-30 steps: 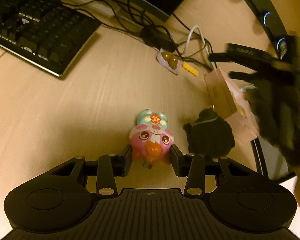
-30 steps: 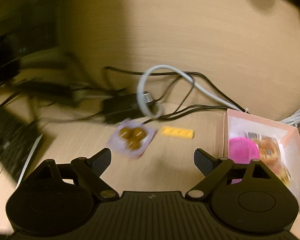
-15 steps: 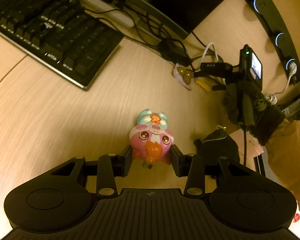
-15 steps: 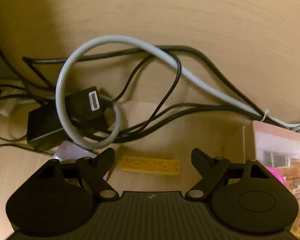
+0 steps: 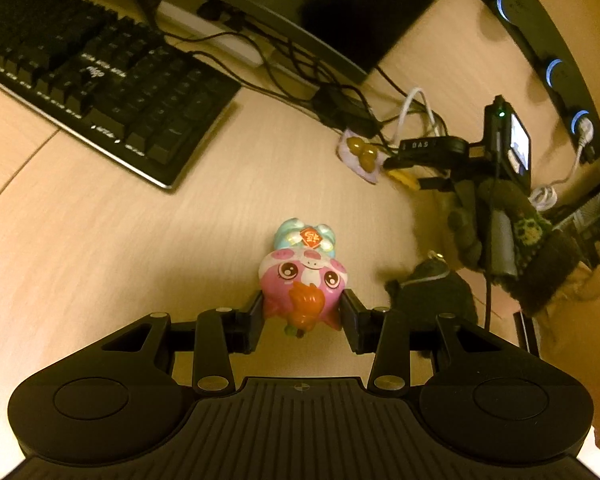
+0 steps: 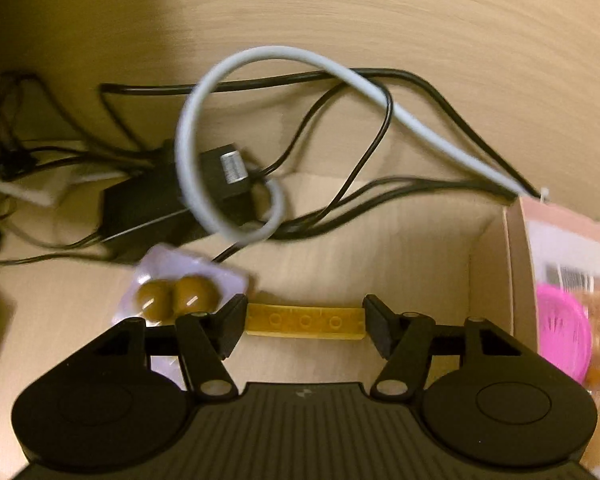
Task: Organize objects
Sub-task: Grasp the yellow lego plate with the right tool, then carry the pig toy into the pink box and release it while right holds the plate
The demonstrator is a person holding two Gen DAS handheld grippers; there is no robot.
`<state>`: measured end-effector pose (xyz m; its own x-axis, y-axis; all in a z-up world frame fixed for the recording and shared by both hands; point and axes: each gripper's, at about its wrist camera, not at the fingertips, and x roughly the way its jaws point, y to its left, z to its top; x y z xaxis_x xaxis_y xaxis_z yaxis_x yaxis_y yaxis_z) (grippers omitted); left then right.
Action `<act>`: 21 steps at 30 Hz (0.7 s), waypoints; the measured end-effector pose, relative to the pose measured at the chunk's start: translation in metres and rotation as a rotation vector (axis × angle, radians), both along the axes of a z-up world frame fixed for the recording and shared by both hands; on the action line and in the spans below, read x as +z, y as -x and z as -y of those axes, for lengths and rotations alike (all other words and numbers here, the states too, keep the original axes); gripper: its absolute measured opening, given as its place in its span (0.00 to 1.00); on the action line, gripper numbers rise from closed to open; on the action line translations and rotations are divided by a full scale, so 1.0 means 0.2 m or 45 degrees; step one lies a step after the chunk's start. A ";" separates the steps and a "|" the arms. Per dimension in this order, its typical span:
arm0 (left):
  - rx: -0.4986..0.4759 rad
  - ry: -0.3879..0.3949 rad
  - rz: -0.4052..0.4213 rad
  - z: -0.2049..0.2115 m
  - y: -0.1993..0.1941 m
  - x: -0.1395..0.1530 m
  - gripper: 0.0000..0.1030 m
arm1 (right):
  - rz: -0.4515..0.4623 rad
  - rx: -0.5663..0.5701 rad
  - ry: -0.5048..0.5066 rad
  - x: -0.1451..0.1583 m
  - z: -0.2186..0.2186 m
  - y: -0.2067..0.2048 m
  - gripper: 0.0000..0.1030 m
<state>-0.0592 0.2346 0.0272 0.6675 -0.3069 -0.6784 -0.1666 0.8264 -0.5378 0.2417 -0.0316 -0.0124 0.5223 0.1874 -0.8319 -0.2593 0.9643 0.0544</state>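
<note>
the yellow studded brick (image 6: pixel 304 321) lies flat on the counter (image 6: pixel 360 248), close to the back edge where the cables run, with its long side across the right gripper (image 6: pixel 304 322). that gripper's jaws have just been closing; one stands at each end of the brick, right up against it, though i can't tell for sure whether they press on it. just beside the brick's left end sits a small pale packet of brown sweets (image 6: pixel 176 294), partly under the left jaw. behind both, a grey cable (image 6: pixel 228 80) loops over a black power adapter (image 6: pixel 148 208) and thin black leads. off to the right, a pink cardboard box (image 6: pixel 518 264) stands open with a bright pink round thing (image 6: pixel 560 336) and a blurred wrapper inside.

nearer the middle of the counter the left gripper (image 5: pixel 302 316) is clamped on a pink pig-like toy (image 5: pixel 300 280) with a pale blue topknot, jaws tight on either side of its body. a dark plush toy (image 5: pixel 432 292) sits on the counter just to the right of it. the person's gloved right hand (image 5: pixel 496 228) shows beyond that plush. a black keyboard (image 5: pixel 100 80) lies toward the far left corner, with a monitor's base (image 5: pixel 352 20) behind it at the back edge.
</note>
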 end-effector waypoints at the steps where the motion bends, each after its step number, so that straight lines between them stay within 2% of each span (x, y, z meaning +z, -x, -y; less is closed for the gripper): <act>1: -0.013 -0.006 0.004 0.02 0.00 0.01 0.43 | -0.001 0.016 -0.025 0.03 0.00 0.04 0.61; 5: -0.096 -0.034 0.038 0.12 0.03 0.06 0.43 | 0.062 0.123 -0.113 0.23 0.05 0.30 0.61; 8: -0.165 -0.039 0.078 0.23 0.06 0.11 0.43 | 0.152 0.203 -0.121 0.40 0.12 0.51 0.61; 11: -0.234 -0.038 0.112 0.36 0.08 0.14 0.43 | 0.198 0.216 -0.106 0.47 0.26 0.67 0.61; 14: -0.309 -0.042 0.125 0.50 0.08 0.17 0.43 | 0.210 0.185 -0.075 0.47 0.43 0.84 0.61; 21: -0.439 -0.092 0.113 0.78 0.02 0.20 0.43 | 0.166 0.070 -0.033 0.30 0.78 1.07 0.61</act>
<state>-0.0633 0.0778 0.0679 0.5905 -0.4777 -0.6504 0.1736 0.8623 -0.4757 0.0273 -0.1868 0.0469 0.6141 0.2390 -0.7522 -0.3179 0.9472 0.0414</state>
